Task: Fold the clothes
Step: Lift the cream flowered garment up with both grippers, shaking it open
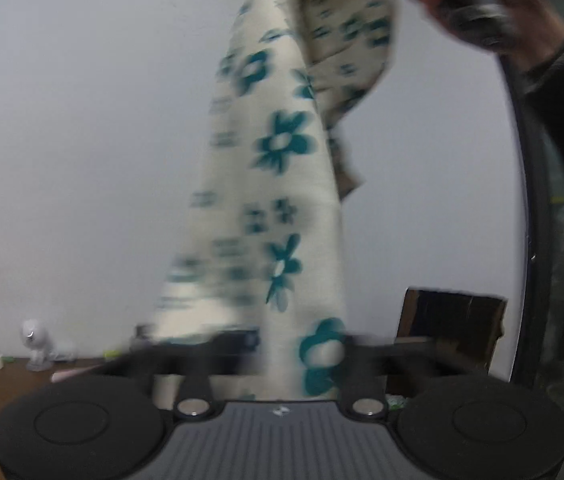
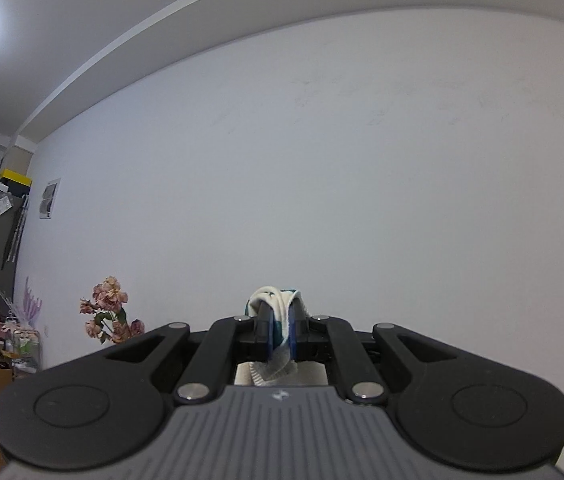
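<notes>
Cloth (image 1: pixel 278 152), cream with teal flowers, hangs in the air from the right gripper (image 2: pixel 280 334), whose jaws pinch a bunched edge. The left gripper (image 1: pixel 282 344), blurred, seems clenched on the lower part. Spreading both grips apart would flatten it for folding.

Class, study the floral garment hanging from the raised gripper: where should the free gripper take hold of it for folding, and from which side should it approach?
Judging from its pose, grip the floral garment at a lower hanging edge, low on the cloth, coming in level from the front. It hangs in a long narrow drape from the right gripper, which pinches its top, so the bottom is free and faces the left gripper.
</notes>
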The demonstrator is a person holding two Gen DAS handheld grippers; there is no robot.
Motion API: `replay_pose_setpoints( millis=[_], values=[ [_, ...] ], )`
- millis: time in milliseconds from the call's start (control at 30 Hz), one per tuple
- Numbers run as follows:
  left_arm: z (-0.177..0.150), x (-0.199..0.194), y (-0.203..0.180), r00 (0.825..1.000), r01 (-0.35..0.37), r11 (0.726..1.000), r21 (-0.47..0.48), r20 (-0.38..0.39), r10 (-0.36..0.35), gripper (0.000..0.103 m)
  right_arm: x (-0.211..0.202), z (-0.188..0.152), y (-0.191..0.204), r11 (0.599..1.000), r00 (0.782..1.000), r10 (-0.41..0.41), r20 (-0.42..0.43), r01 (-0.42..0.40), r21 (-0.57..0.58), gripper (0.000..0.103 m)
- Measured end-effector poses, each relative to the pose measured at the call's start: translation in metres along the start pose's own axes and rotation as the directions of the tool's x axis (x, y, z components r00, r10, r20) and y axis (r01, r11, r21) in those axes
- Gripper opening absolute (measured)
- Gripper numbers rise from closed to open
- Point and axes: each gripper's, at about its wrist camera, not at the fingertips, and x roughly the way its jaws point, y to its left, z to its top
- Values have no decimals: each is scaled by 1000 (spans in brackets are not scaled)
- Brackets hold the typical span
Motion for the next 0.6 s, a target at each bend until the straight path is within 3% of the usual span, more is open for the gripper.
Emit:
replay_pose_setpoints(
  millis=[33,67,100,133,167,233,267,300,333,367,400,433,467,500,533,600],
  values=[
    [0,0,17,998,60,994,-90,-4,-60,7,-1,0,1,1000,1000,-4,2,4,-2,6],
    [-1,2,37,990,139,971,-195,7,-140,7,1,0,1,1000,1000,-15,6,15,-13,6],
    [-3,4,57,976,216,931,-295,28,-218,7,6,-1,1,999,999,-33,10,33,-26,6],
    [-4,6,77,955,290,874,-391,56,-291,7,14,-1,2,998,999,-53,13,53,-38,6],
    [-6,8,93,946,313,837,-449,72,-315,8,22,-2,3,996,997,-73,17,74,-49,6],
    [-14,18,112,982,178,875,-450,28,-186,11,59,-9,0,994,996,-88,-29,86,-64,6],
    [-23,29,124,995,80,882,-464,-20,-101,21,79,-14,-2,994,994,-92,-58,88,-70,6],
    [-32,40,138,997,-12,867,-497,-71,-28,29,110,-26,-4,991,989,-103,-108,93,-92,6],
    [-43,50,153,991,-105,850,-517,-128,45,52,146,-42,-6,987,978,-119,-170,98,-125,6],
    [-56,60,166,973,-206,840,-503,-193,124,60,183,-67,-9,983,962,-137,-234,104,-149,7],
    [-69,65,177,944,-307,833,-461,-256,206,59,220,-97,-13,980,941,-157,-300,110,-168,9],
    [-81,64,188,910,-391,824,-410,-306,279,59,257,-127,-18,976,914,-177,-364,115,-187,22],
    [-92,62,197,878,-450,816,-364,-348,329,59,285,-160,-21,971,879,-200,-433,120,-205,53],
    [-102,55,201,861,-467,819,-334,-381,336,60,306,-194,-23,967,836,-224,-502,125,-223,67],
    [-111,49,204,849,-474,824,-309,-407,336,62,322,-230,-24,964,792,-234,-564,115,-238,68],
    [-125,34,199,846,-454,852,-260,-424,322,63,325,-284,-22,976,733,-180,-655,50,-212,80]
  ],
)
